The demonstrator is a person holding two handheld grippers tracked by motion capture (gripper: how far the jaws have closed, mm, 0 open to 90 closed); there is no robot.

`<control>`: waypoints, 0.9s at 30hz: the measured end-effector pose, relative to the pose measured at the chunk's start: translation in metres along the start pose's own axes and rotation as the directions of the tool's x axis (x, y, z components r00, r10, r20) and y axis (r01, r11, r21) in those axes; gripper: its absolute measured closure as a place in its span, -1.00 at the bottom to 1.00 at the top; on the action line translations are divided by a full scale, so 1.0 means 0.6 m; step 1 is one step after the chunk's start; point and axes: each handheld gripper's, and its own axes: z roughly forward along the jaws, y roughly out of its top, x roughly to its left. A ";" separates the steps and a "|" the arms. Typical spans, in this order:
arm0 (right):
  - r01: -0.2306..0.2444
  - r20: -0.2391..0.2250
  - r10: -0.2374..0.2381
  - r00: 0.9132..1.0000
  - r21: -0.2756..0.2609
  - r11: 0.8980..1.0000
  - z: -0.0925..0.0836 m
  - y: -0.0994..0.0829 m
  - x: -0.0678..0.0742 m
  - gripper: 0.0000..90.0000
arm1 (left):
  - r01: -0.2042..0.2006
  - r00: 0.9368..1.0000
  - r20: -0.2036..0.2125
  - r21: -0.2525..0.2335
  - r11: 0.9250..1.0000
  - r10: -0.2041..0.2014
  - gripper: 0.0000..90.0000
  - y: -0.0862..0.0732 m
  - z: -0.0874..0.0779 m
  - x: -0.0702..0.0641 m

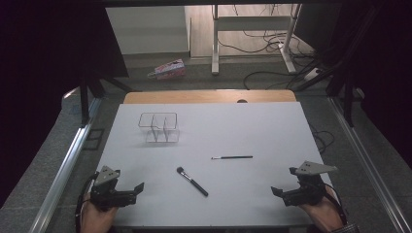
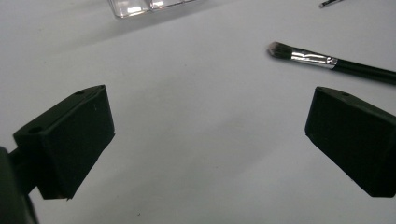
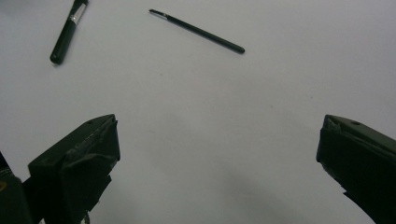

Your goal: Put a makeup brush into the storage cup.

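A thick black makeup brush [image 1: 192, 181] with a silver ferrule lies near the front middle of the white table [image 1: 252, 131]. A thin black brush [image 1: 232, 157] lies a little farther back and to the right. A clear divided organizer [image 1: 159, 127] stands at the back left. My left gripper [image 1: 138, 188] rests at the front left, open and empty; its own view has the thick brush [image 2: 327, 61] ahead on the right and the organizer's edge [image 2: 140, 7] at the top. My right gripper [image 1: 277, 191] rests at the front right, open and empty, with the thin brush [image 3: 198, 31] and the thick brush's handle [image 3: 67, 33] ahead of it.
A wooden board [image 1: 209, 96] borders the table's far edge. Metal rails [image 1: 68, 165] run along both sides. On the floor beyond lie a pink box [image 1: 168, 69], cables and a desk frame [image 1: 252, 29].
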 end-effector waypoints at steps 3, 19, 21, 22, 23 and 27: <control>0.005 0.014 -0.005 1.000 0.003 1.000 0.000 0.000 -0.001 -1.00 | -0.023 1.000 -0.007 -0.009 1.000 0.023 -0.96 0.000 0.001 -0.002; 0.016 0.042 -0.018 0.999 0.065 0.998 0.008 -0.002 0.004 -1.00 | -0.025 1.000 -0.016 0.040 0.999 0.026 -0.97 0.004 0.009 -0.003; 0.020 0.039 -0.023 0.999 0.078 0.997 0.010 -0.002 0.005 -1.00 | -0.024 0.999 -0.020 0.043 0.999 0.025 -0.97 0.003 0.009 -0.003; 0.021 0.036 -0.024 0.999 0.081 0.997 0.011 -0.002 0.006 -1.00 | -0.023 0.999 -0.023 0.045 0.999 0.024 -0.97 0.003 0.008 -0.003; 0.025 0.035 -0.028 0.999 0.083 0.996 0.011 -0.002 0.006 -1.00 | -0.024 0.999 -0.023 0.045 0.999 0.025 -0.97 0.003 0.008 -0.003; 0.034 0.036 -0.037 0.999 0.079 0.996 0.012 -0.002 0.007 -0.99 | -0.029 0.999 -0.026 0.049 0.998 0.030 -0.97 0.003 0.008 -0.004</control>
